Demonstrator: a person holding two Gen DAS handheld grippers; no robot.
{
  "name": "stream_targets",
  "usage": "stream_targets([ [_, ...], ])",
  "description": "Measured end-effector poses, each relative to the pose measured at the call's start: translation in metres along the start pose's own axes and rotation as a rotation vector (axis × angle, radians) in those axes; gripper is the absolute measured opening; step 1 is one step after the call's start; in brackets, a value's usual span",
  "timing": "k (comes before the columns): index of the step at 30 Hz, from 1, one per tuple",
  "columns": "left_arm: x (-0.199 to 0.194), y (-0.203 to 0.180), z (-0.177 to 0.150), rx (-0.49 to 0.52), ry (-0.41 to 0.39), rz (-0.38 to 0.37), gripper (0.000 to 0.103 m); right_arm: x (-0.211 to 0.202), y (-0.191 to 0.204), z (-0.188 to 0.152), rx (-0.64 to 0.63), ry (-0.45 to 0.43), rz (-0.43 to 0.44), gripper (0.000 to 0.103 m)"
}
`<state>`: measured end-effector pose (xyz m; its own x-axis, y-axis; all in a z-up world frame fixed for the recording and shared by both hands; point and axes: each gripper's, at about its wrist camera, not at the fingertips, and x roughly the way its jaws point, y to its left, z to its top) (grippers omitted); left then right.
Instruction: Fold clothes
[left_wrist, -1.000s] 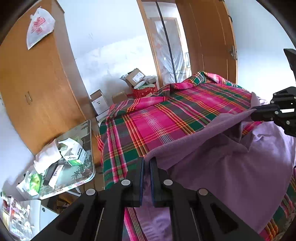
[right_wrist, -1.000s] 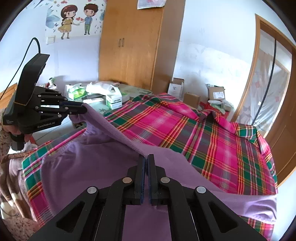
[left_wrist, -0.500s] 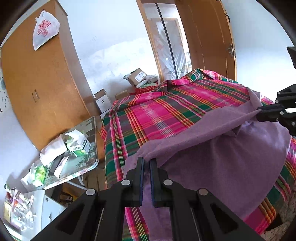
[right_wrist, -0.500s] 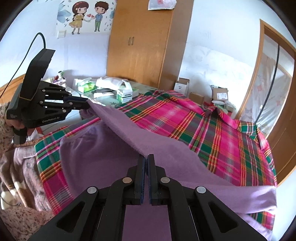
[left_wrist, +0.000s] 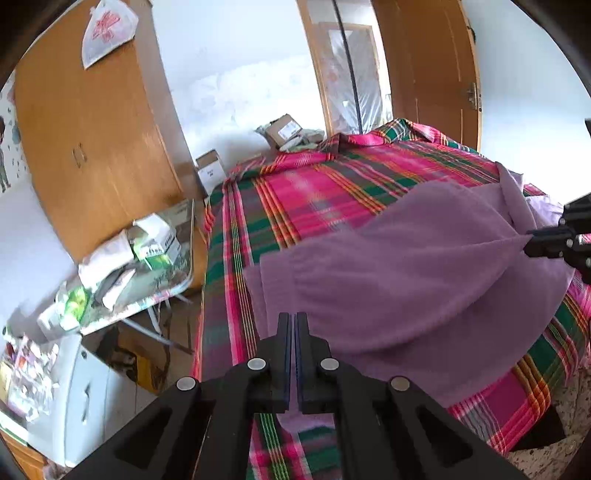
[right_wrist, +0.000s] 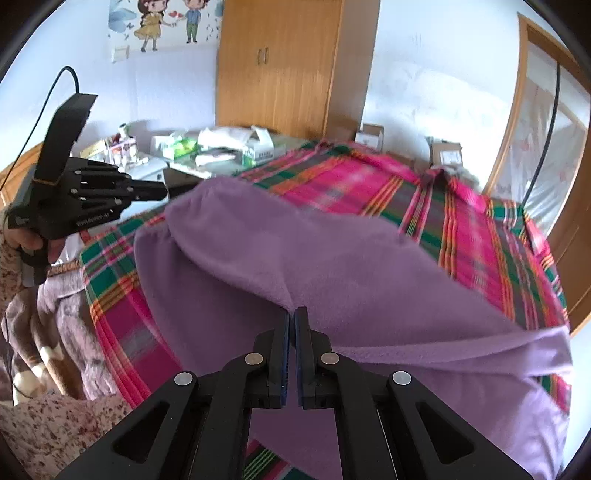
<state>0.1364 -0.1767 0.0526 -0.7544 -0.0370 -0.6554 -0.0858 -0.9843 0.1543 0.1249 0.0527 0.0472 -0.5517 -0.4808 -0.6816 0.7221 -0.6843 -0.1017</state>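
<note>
A purple fleece garment (left_wrist: 406, 277) lies spread over the bed's plaid sheet (left_wrist: 314, 192), with its upper layer lifted into a sagging fold. My left gripper (left_wrist: 294, 319) is shut on one end of that raised edge. In the right wrist view the same gripper (right_wrist: 164, 192) shows at the left, held by a person's hand (right_wrist: 33, 240). My right gripper (right_wrist: 294, 314) is shut on the other end of the garment (right_wrist: 332, 266), and it enters the left wrist view at the right edge (left_wrist: 528, 245). The fabric hangs slack between the two.
A cluttered glass-topped table (left_wrist: 147, 258) stands beside the bed, with a white cabinet (left_wrist: 85, 387) nearer. A wooden wardrobe (left_wrist: 92, 147) and cardboard boxes (left_wrist: 210, 170) line the far wall. A wooden door (left_wrist: 424, 74) is behind the bed. Speckled floor shows at the bed's near edge.
Both grippers have risen and drawn back toward the near side of the bed, carrying the purple edge with them. The lifted layer now covers more of the garment beneath.
</note>
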Motion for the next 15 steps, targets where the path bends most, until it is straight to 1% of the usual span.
stream_targets([
  [2, 0.002, 0.003, -0.005, -0.052, 0.019, -0.036, 0.002, 0.004, 0.000, -0.005, 0.007, 0.012, 0.005, 0.003],
  [4, 0.004, 0.009, -0.009, -0.133, 0.034, -0.079, 0.002, 0.007, 0.000, -0.008, 0.014, 0.020, 0.009, 0.003],
  [5, 0.005, 0.013, -0.011, -0.182, 0.044, -0.108, 0.002, 0.009, -0.001, -0.009, 0.018, 0.024, 0.011, 0.003],
  [6, 0.008, 0.018, -0.012, -0.247, 0.062, -0.156, 0.004, 0.011, 0.000, -0.011, 0.020, 0.028, 0.013, 0.003],
  [8, 0.012, 0.026, -0.016, -0.356, 0.094, -0.217, 0.013, 0.014, 0.000, -0.012, 0.021, 0.033, 0.013, 0.003],
  [9, 0.012, 0.029, -0.017, -0.407, 0.096, -0.250, 0.015, 0.015, 0.000, -0.013, 0.021, 0.036, 0.013, 0.003],
  [11, 0.014, 0.035, -0.019, -0.479, 0.084, -0.309, 0.031, 0.018, 0.000, -0.015, 0.020, 0.044, 0.014, 0.003],
  [12, 0.016, 0.039, -0.019, -0.518, 0.080, -0.338, 0.035, 0.019, 0.000, -0.016, 0.018, 0.047, 0.015, 0.003],
  [13, 0.018, 0.042, -0.020, -0.558, 0.080, -0.365, 0.038, 0.020, 0.001, -0.017, 0.012, 0.048, 0.012, 0.003],
  [15, 0.024, 0.050, -0.020, -0.632, 0.091, -0.396, 0.039, 0.022, 0.003, -0.020, -0.001, 0.051, 0.003, 0.003],
])
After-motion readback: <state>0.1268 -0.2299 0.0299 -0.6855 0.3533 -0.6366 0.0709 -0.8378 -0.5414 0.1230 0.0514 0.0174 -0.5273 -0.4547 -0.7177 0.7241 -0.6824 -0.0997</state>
